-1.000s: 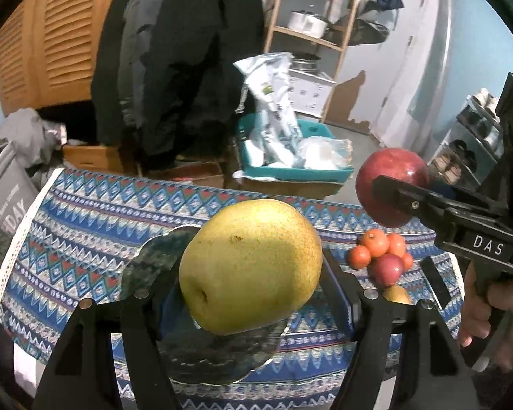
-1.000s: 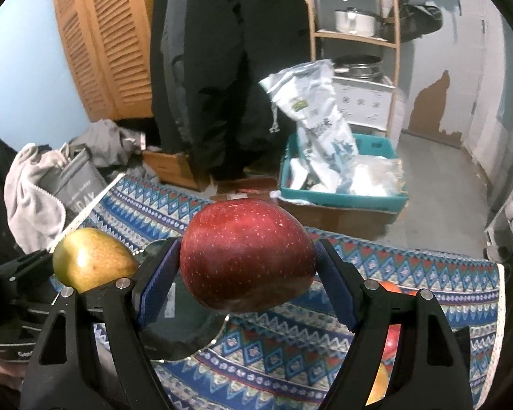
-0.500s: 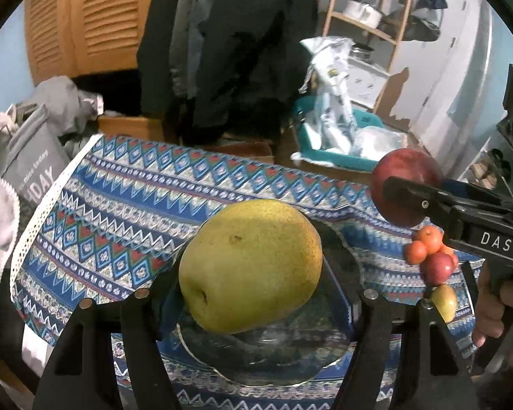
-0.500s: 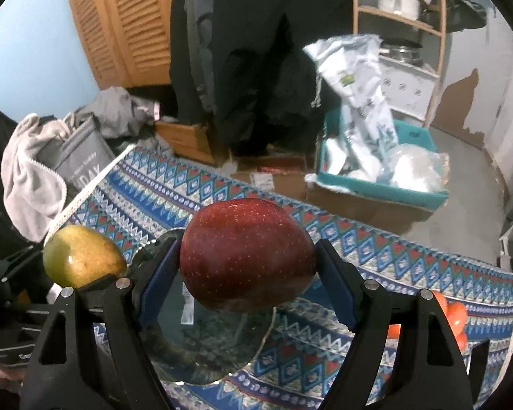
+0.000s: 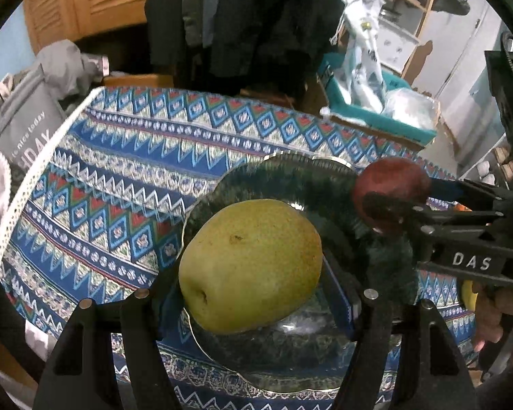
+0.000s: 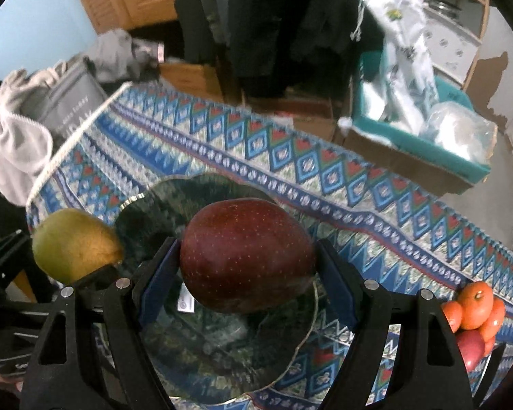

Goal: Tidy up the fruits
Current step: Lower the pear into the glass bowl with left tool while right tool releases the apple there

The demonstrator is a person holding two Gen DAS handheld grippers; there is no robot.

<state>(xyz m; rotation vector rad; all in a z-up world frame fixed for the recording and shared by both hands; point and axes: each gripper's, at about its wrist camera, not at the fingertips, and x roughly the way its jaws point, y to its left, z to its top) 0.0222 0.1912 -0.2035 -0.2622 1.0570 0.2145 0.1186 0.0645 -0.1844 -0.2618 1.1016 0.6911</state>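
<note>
Both jaws are spread wide and pinched on fruit: a pear (image 5: 251,264) in the left gripper (image 5: 253,304), an apple (image 6: 248,259) in the right gripper (image 6: 248,297). Both are held crosswise above the plate (image 6: 201,358), long axes spanning the jaws.

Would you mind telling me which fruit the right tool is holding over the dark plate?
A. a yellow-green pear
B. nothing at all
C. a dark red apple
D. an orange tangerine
C: in the right wrist view the right tool is clamped on the apple above the plate, while the left tool holds the pear.
</note>
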